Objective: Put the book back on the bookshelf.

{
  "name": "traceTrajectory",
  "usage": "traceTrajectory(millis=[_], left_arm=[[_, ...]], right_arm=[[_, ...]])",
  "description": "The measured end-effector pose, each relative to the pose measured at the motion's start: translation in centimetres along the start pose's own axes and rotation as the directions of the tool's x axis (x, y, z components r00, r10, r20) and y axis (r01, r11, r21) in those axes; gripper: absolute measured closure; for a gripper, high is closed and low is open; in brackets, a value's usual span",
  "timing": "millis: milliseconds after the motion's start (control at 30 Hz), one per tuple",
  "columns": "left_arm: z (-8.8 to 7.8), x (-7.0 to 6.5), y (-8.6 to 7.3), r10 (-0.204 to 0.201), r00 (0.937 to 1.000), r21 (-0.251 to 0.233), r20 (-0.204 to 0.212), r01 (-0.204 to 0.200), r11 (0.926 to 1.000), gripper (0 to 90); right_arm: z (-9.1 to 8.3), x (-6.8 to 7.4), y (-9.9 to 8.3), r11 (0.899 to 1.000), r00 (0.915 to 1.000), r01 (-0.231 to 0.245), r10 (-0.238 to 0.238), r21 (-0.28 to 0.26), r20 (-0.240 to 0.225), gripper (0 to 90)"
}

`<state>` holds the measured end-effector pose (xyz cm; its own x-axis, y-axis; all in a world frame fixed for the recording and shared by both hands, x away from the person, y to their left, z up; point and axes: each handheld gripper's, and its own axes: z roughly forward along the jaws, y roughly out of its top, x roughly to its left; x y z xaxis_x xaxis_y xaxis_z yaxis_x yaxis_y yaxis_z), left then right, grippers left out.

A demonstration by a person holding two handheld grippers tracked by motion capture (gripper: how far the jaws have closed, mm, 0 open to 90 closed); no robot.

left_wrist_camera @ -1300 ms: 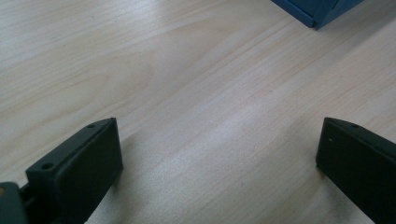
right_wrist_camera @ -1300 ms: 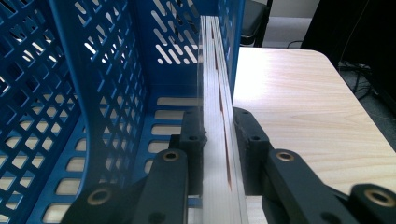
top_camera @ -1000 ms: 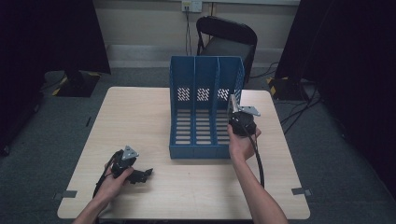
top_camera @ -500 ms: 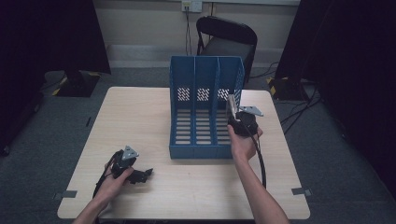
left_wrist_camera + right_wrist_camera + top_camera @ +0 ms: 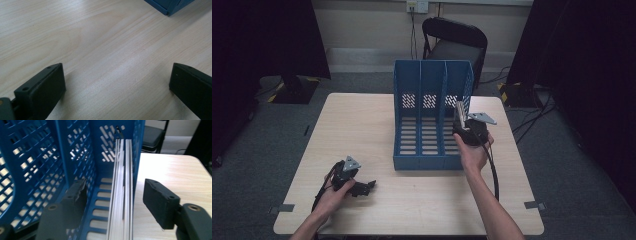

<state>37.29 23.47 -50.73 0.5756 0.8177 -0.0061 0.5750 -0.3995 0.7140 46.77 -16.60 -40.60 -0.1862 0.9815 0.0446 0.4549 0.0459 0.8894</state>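
Note:
A blue three-slot file holder point(image 5: 432, 100) stands on the wooden table point(image 5: 362, 125). A stack of thin white sheets point(image 5: 121, 195) stands upright in its right-hand slot, against the outer wall point(image 5: 138, 157). My right gripper point(image 5: 116, 187) straddles that stack and wall. Its jaws have just been opening, and a gap shows on each side, so no pad presses on the stack. In the high view the right gripper point(image 5: 459, 120) is at the holder's right side. My left gripper point(image 5: 364, 187) lies on the table near the front left, open point(image 5: 117, 72) over bare wood.
A black chair point(image 5: 454, 42) stands behind the table's far edge. The right gripper's cable point(image 5: 492, 170) hangs along the forearm. A corner of the blue holder point(image 5: 170, 5) shows beyond the left gripper. Tape marks point(image 5: 534, 205) lie on the grey floor.
The right gripper's jaws stand wider apart than a second ago, off the white stack. Neither hand has shifted.

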Motion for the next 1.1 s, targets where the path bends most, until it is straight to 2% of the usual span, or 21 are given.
traceTrajectory(millis=[100, 133, 167, 200, 300, 333, 533, 567, 733, 800, 867, 933, 1100], left_arm=[[0.0, 0.0, 0.0, -0.001, 1.0000, 0.000, 0.000, 0.001, 1.0000, 0.0], [0.0, 0.0, 0.0, -0.001, 1.0000, 0.000, -0.001, 0.001, 1.0000, 0.0], [0.0, 0.0, 0.0, -0.001, 1.0000, 0.000, -0.001, 0.001, 1.0000, 0.0], [0.0, 0.0, 0.0, -0.001, 1.0000, 0.000, -0.001, 0.001, 1.0000, 0.0], [0.0, 0.0, 0.0, -0.001, 1.0000, 0.000, 0.000, 0.001, 1.0000, 0.0], [0.0, 0.0, 0.0, -0.001, 1.0000, 0.000, 0.000, 0.001, 1.0000, 0.0], [0.0, 0.0, 0.0, -0.001, 1.0000, 0.000, -0.001, 0.001, 1.0000, 0.0], [0.0, 0.0, 0.0, -0.001, 1.0000, 0.001, 0.000, 0.001, 1.0000, 0.0], [0.0, 0.0, 0.0, -0.001, 1.0000, 0.001, -0.001, 0.001, 1.0000, 0.0], [0.0, 0.1, 0.0, -0.005, 1.0000, 0.000, -0.008, 0.005, 1.0000, 0.0], [0.0, 0.1, 0.0, -0.013, 0.9998, 0.002, -0.012, 0.013, 0.9999, 0.0], [0.0, 0.1, 0.0, -0.013, 0.9998, 0.002, -0.013, 0.013, 0.9999, 0.0], [0.0, 0.1, 0.0, -0.013, 0.9998, 0.002, -0.013, 0.013, 0.9999, 0.0]], right_arm=[[-0.1, -0.2, -0.1, 1.000, 0.9997, -0.010, 0.010, 0.005, -0.022, 32.6], [-0.2, -0.5, -0.2, 1.000, 0.9987, -0.012, 0.013, 0.022, -0.050, 29.2], [-0.2, -0.5, -0.2, 1.000, 0.9987, -0.012, 0.013, 0.022, -0.050, 29.2], [-0.4, -0.7, -0.3, 1.000, 0.9972, -0.012, 0.014, 0.025, -0.074, 26.9], [-0.8, -1.0, -0.3, 1.000, 0.9952, -0.017, 0.018, 0.021, -0.096, 25.4], [-1.2, -1.2, -0.3, 1.000, 0.9923, -0.015, 0.018, 0.019, -0.123, 22.3], [-2.1, -1.7, -0.7, 1.000, 0.9837, -0.011, 0.015, 0.025, -0.179, 18.1], [-2.4, -1.9, -0.9, 1.000, 0.9790, -0.016, 0.021, 0.026, -0.203, 17.2], [-3.3, -2.1, -1.3, 1.000, 0.9759, -0.003, 0.009, 0.029, -0.218, 15.1], [-3.8, -2.3, -1.4, 1.000, 0.9698, 0.001, 0.005, 0.025, -0.244, 14.8], [-4.4, -2.5, -1.5, 1.000, 0.9674, 0.010, -0.003, 0.028, -0.253, 14.7], [-5.0, -2.8, -1.9, 0.999, 0.9652, 0.022, -0.012, 0.036, -0.261, 14.8], [-6.1, -3.7, -2.9, 0.999, 0.9622, 0.015, -0.006, 0.032, -0.272, 14.6]])
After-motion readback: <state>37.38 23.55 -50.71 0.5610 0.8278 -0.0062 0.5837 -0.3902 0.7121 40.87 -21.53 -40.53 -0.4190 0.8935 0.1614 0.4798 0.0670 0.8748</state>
